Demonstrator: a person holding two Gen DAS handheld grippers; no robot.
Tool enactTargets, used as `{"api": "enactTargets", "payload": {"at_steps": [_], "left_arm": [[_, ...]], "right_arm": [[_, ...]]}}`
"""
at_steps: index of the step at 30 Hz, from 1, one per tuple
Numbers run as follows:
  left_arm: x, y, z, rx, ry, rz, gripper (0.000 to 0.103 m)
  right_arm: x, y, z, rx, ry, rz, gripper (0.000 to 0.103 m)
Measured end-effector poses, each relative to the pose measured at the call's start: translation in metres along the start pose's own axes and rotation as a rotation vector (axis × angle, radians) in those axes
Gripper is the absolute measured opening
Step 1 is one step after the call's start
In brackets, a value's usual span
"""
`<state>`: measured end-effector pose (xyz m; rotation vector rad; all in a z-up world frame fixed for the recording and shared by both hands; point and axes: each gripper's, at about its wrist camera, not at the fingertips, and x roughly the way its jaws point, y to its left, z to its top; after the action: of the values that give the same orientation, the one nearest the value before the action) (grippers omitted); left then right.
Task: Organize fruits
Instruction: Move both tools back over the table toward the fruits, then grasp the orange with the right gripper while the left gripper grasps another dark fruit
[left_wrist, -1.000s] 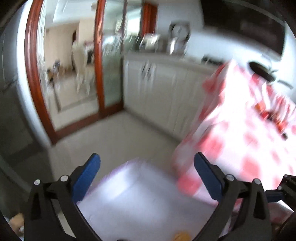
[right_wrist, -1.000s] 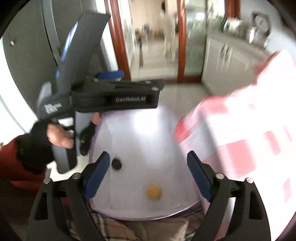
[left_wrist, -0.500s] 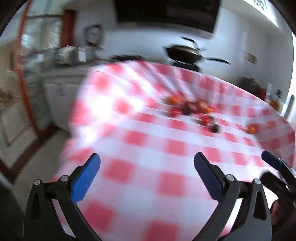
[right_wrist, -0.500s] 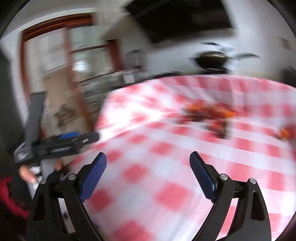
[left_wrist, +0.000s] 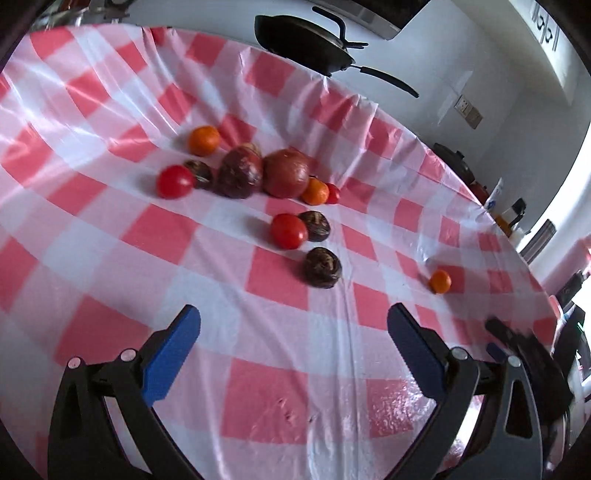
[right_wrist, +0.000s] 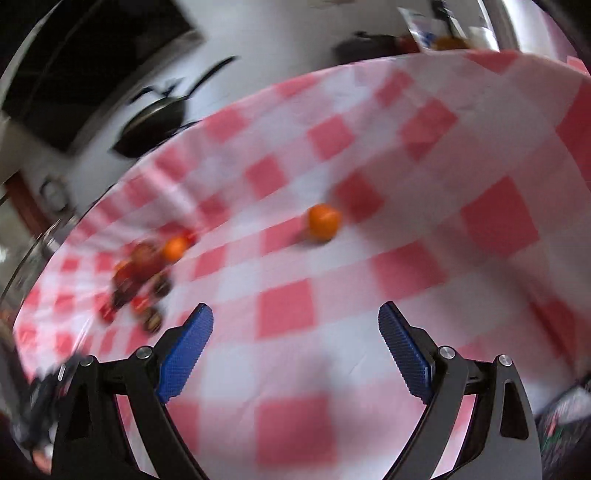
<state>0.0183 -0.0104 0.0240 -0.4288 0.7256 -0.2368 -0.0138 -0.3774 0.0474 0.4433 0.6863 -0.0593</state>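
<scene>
**Both grippers swing from the doorway to the fruit**

A second ago both cameras faced the floor and a white stool — now the left gripper (left_wrist: 293, 334) and right gripper (right_wrist: 295, 330) hover over the checked surface (left_wrist: 110, 236), jaws wide and empty. The fruit cluster (left_wrist: 255, 173) lies ahead; one stray orange (right_wrist: 324, 220) sits well apart — sorting can likely begin.
</scene>
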Motion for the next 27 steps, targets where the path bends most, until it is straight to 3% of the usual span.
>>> {"api": "enactTargets", "payload": {"at_steps": [3,7,15,18,22,25,27], "left_arm": [[-0.003,0.004,-0.003,-0.01,-0.02,-0.051,0.101],[-0.004,0.008,-0.003,-0.027,-0.006,-0.1,0.101],[-0.006,0.006,-0.005,-0.021,0.002,-0.112,0.101],[-0.005,0.006,-0.005,-0.018,0.008,-0.111,0.101],[-0.005,0.005,-0.006,-0.005,0.009,-0.111,0.101],[-0.006,0.004,-0.007,0.002,0.009,-0.11,0.101],[-0.006,0.004,-0.008,0.007,0.008,-0.108,0.101]], "right_arm": [[0.023,-0.008,0.027,0.007,0.007,-0.065,0.088],[0.058,-0.008,0.049,0.005,0.06,-0.09,0.088],[0.112,-0.008,0.073,0.051,0.114,-0.15,0.074],[0.123,0.0,0.076,0.002,0.13,-0.183,0.07],[0.129,0.016,0.071,-0.102,0.141,-0.244,0.041],[0.122,0.019,0.064,-0.115,0.143,-0.24,0.039],[0.109,0.017,0.056,-0.067,0.134,-0.159,0.039]]}}
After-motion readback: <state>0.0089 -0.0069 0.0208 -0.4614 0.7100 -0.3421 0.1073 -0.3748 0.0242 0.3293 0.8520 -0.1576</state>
